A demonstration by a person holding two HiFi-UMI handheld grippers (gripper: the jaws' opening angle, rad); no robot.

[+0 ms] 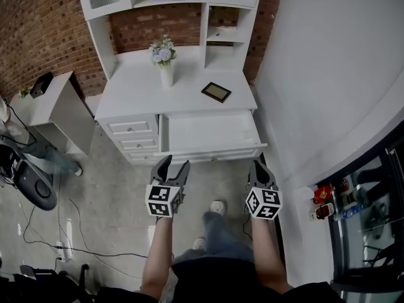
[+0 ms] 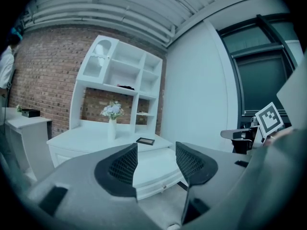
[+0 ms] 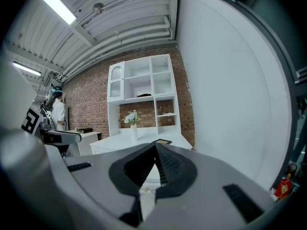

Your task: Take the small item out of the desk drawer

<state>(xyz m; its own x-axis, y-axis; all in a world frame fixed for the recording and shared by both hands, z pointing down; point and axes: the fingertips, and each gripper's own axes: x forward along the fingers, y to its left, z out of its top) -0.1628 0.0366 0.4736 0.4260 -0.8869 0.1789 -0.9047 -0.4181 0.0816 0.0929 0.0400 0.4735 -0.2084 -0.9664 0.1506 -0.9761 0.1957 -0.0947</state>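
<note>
The person stands in front of a white desk, holding both grippers just short of its near edge. The drawer [image 1: 211, 151] under the right part of the tabletop [image 1: 132, 87] is pulled out toward the person. Its inside shows only as plain white from the head view, and no view lets the small item be made out, so where it lies cannot be told. The left gripper [image 1: 175, 163] is held before the drawer's left end, and its fingers [image 2: 122, 169] stand wide apart with nothing between them; only the open drawer shows through the gap. The right gripper [image 1: 260, 161] is held near the drawer's right front corner. Its fingers [image 3: 170, 169] are closed together at the tips, and nothing can be seen between them. On the tabletop a vase of flowers [image 1: 165, 68] stands left of centre toward the far side, and a dark picture frame [image 1: 216, 92] lies flat to the right, well apart from the vase. Three small closed drawers [image 1: 129, 134] are stacked left of the open one.
</note>
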